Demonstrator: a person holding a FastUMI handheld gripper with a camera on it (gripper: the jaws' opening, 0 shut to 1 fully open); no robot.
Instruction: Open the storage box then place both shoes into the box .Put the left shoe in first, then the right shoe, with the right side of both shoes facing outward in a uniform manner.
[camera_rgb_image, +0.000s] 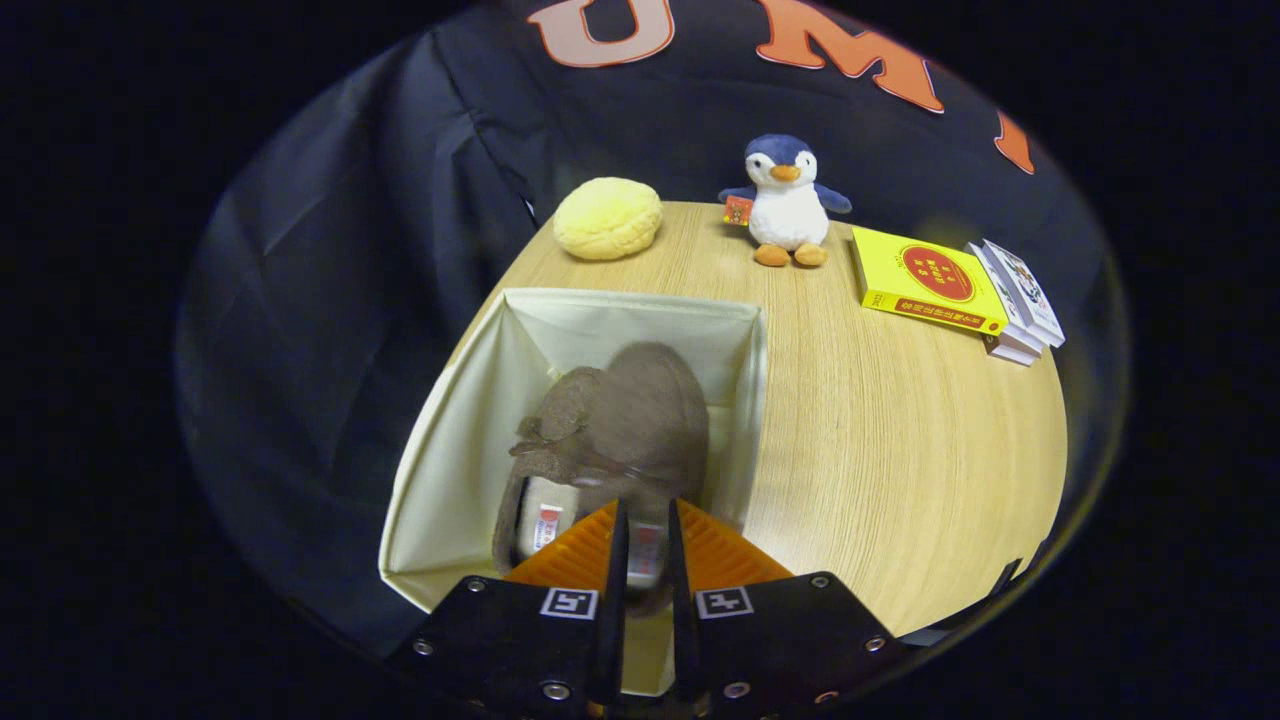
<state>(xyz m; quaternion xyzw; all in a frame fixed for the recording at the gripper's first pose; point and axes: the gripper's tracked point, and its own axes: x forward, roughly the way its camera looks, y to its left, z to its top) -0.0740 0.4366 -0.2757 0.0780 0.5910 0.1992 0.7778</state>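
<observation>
While over storage box (470, 420), fingers (615, 545) nearly closed, pinching brown shoe (625, 430) heel inside.

setting: staged recording booth, not a lived-in room. evidence: black cloth wall (420, 150) draped behind a round wood-grain worktop (900, 430); household props set along its far side: yellow cushion (607, 218), plush penguin (786, 200), stacked books (950, 290).
</observation>
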